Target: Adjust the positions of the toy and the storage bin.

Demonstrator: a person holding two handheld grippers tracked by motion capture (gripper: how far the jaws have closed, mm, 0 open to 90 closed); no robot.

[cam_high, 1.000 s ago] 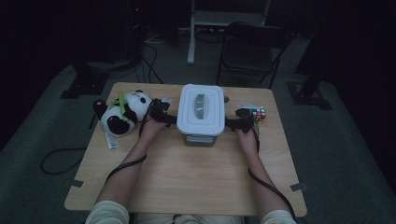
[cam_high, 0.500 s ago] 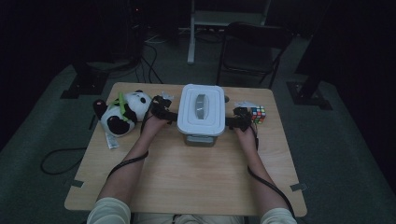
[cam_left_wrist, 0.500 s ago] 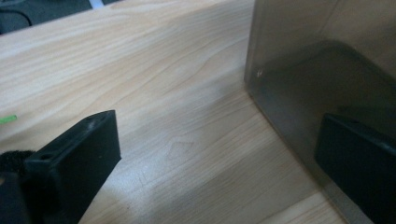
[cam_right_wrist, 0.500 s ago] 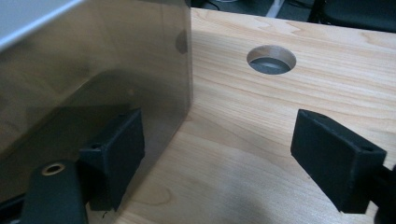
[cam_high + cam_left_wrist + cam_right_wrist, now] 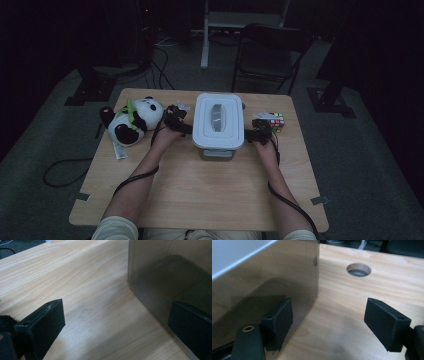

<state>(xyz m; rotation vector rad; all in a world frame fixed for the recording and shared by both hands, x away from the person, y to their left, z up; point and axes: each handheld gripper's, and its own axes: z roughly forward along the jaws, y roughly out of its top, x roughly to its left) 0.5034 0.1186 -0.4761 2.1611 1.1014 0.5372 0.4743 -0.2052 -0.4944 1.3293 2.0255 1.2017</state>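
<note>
A metal container with a white lid (image 5: 218, 125) stands at the table's middle back. My left gripper (image 5: 182, 126) is low against its left side, and my right gripper (image 5: 252, 134) against its right side. In the left gripper view the gripper (image 5: 116, 312) is open wide over bare wood, its right jaw beside the container's steel wall (image 5: 170, 270). In the right gripper view the gripper (image 5: 329, 312) is open too, its left jaw next to the shiny wall (image 5: 262, 272). Nothing is held between either pair of jaws.
A panda plush (image 5: 132, 120) lies at the table's back left, close to my left hand. A colour cube (image 5: 276, 121) sits just behind my right gripper. A round cable hole (image 5: 358, 269) pierces the wooden tabletop (image 5: 210, 190). A chair (image 5: 270, 50) stands beyond the table.
Both hands have edged slightly closer to the container's sides. The container, the panda and the cube have stayed in place.
</note>
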